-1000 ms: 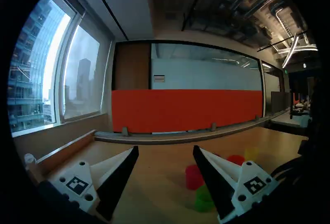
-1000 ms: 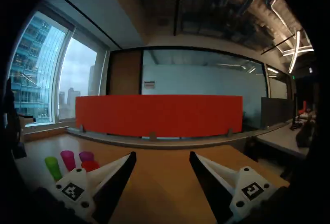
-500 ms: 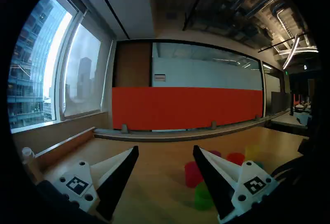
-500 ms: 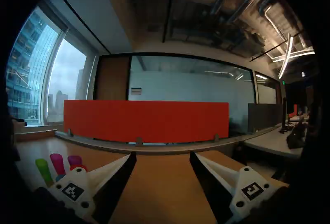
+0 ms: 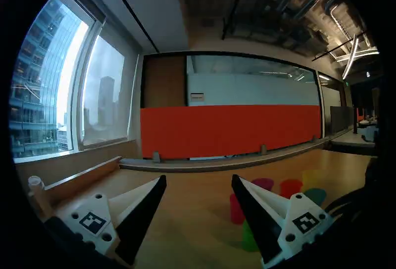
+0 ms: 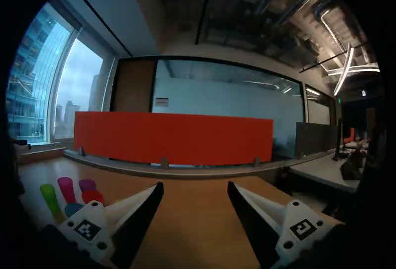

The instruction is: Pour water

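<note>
Several coloured plastic cups stand in a cluster on the wooden table (image 5: 198, 209). In the left gripper view a pink cup (image 5: 235, 208), a green cup (image 5: 247, 235), a purple cup (image 5: 263, 184), a red cup (image 5: 290, 188), a yellow cup (image 5: 311, 178) and a teal cup (image 5: 315, 195) sit at the lower right, partly behind the right finger. My left gripper (image 5: 198, 189) is open and holds nothing. In the right gripper view the cups sit at the lower left: green (image 6: 48, 195), pink (image 6: 66, 188), purple (image 6: 87, 185), red (image 6: 92, 196), blue (image 6: 73, 208). My right gripper (image 6: 194, 192) is open, with nothing between its fingers.
An orange divider panel (image 5: 227, 130) runs along the table's far edge. A raised wooden ledge (image 5: 84, 176) borders the left side below tall windows (image 5: 54, 95). Another desk (image 6: 326, 169) with a dark object stands off to the right.
Both views have shifted slightly: the cups slid a little to the right in the left gripper view and left and lower in the right gripper view. Both grippers stayed open.
</note>
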### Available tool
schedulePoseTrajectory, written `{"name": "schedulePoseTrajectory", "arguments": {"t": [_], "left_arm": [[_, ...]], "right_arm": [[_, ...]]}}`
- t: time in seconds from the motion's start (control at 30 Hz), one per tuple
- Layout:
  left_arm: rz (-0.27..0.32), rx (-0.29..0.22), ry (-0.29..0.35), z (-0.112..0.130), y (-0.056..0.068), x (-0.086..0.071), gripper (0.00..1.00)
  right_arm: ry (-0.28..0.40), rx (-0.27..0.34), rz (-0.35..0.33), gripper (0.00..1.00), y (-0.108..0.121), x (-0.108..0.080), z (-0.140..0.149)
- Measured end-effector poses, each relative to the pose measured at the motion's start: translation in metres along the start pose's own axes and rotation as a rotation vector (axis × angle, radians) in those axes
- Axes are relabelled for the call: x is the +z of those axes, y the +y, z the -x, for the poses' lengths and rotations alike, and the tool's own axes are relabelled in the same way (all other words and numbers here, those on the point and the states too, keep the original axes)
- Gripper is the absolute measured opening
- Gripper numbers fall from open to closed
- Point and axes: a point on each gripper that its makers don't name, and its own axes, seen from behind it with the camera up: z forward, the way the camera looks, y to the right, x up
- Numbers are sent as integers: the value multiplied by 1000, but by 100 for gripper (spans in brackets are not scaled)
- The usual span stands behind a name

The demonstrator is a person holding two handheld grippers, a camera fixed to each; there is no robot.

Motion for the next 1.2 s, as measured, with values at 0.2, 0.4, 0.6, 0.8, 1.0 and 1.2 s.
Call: {"name": "schedulePoseTrajectory", "arguments": {"t": [0.2,0.4,0.6,0.8,1.0,1.2], "left_arm": [[-9,0,-12,15,-2,0,98],[-21,3,-23,29,-6,-2,98],[-27,-4,-41,45,-6,-4,98],[-26,-16,-51,55,-1,-2,98],[-22,-18,-52,58,6,0,98],[-24,-29,-51,60,10,2,98]], "right_arm": [[-15,-6,-8,100,-11,0,4],[-23,-2,-14,100,-18,5,4],[-24,1,-16,100,-23,7,1],[-24,1,-13,100,-24,8,0],[-26,-1,-9,100,-21,8,0],[-23,-2,-3,100,-18,7,-1]]}}
